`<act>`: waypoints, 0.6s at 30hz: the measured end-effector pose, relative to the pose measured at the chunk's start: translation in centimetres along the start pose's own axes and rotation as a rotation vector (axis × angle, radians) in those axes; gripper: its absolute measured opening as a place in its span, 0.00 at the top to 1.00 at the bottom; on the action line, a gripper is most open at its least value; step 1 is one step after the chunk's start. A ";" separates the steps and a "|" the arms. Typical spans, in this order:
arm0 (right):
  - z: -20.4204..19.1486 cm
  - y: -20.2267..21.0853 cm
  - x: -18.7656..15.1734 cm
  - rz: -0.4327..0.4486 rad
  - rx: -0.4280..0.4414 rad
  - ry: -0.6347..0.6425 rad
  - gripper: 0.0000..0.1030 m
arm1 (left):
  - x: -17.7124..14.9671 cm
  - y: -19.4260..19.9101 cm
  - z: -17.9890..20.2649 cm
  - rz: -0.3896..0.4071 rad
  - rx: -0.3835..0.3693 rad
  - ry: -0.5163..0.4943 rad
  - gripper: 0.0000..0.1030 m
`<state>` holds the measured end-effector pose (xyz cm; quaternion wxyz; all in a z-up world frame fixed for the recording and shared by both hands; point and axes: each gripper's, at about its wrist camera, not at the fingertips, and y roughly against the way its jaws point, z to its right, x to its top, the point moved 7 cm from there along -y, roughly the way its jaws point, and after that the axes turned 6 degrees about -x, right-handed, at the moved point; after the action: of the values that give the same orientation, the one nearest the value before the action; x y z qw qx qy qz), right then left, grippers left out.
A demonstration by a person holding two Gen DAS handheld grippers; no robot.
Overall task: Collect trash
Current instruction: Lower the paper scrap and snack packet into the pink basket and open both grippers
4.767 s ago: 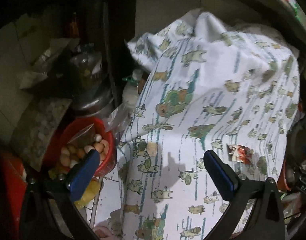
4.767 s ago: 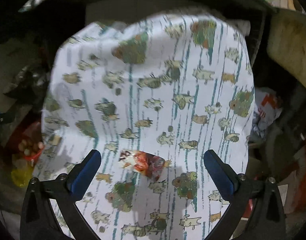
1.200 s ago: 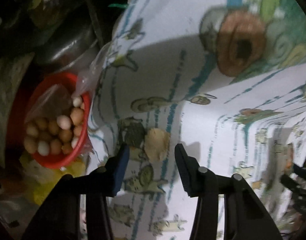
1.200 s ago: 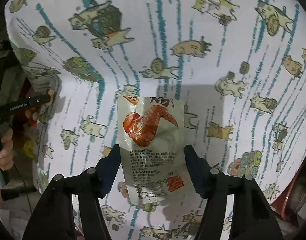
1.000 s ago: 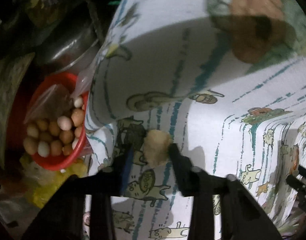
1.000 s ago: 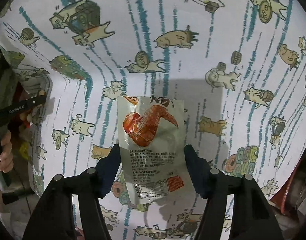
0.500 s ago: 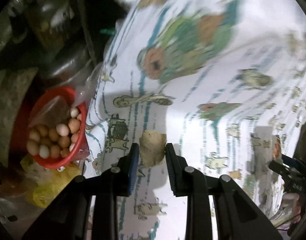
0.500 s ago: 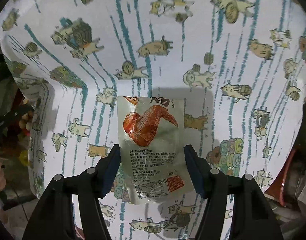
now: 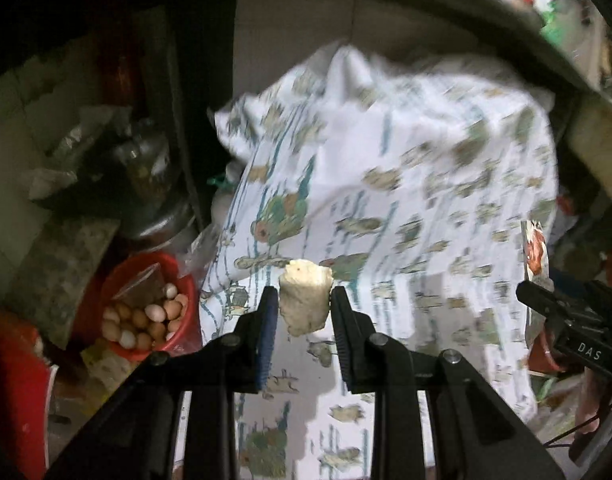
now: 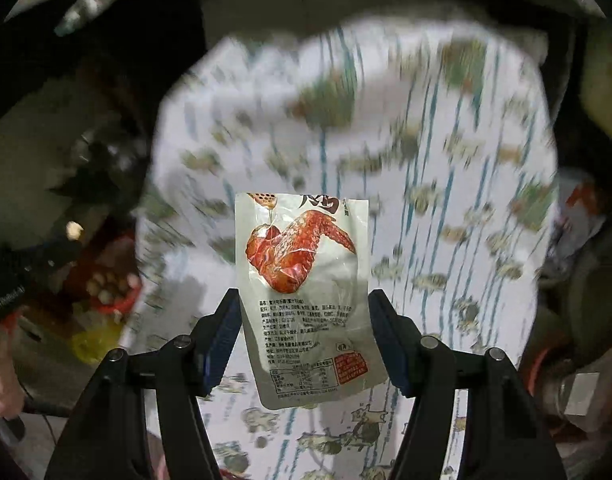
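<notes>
In the left wrist view my left gripper [image 9: 302, 300] is shut on a crumpled beige scrap [image 9: 305, 300], held well above the cartoon-print cloth [image 9: 406, 208]. In the right wrist view my right gripper [image 10: 304, 308] is shut on a flat snack wrapper [image 10: 306, 292] printed with a red chicken wing; the wrapper stands upright between the pads, lifted clear of the same cloth [image 10: 446, 200]. The wrapper [image 9: 536, 248] and the black body of the right gripper also show at the right edge of the left wrist view.
A red bowl of eggs [image 9: 146, 312] sits on the floor left of the cloth, with a metal pot [image 9: 158, 216] and dark clutter behind it. A yellow bag [image 10: 94, 340] lies near the bowl. A hand [image 10: 2, 380] grips the other tool at the left edge.
Both grippers have risen away from the cloth, each carrying its piece of trash. The left closed on the beige scrap about a second ago; the cloth now looks smaller and farther.
</notes>
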<state>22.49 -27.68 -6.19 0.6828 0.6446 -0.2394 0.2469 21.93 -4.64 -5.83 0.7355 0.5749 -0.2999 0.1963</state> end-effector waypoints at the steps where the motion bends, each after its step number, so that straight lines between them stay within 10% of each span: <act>1: -0.2 1.8 -0.2 0.029 0.007 0.006 0.36 | 0.0 1.0 0.2 0.016 -0.002 -0.004 0.76; 18: -5.1 22.6 -5.4 0.137 0.019 0.141 0.35 | -6.1 12.3 3.9 0.060 -0.059 0.006 0.76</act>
<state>3.87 -21.73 7.27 0.6733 0.6141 -0.2319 0.3402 8.83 -4.82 -0.33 0.7467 0.5432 -0.3207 0.2109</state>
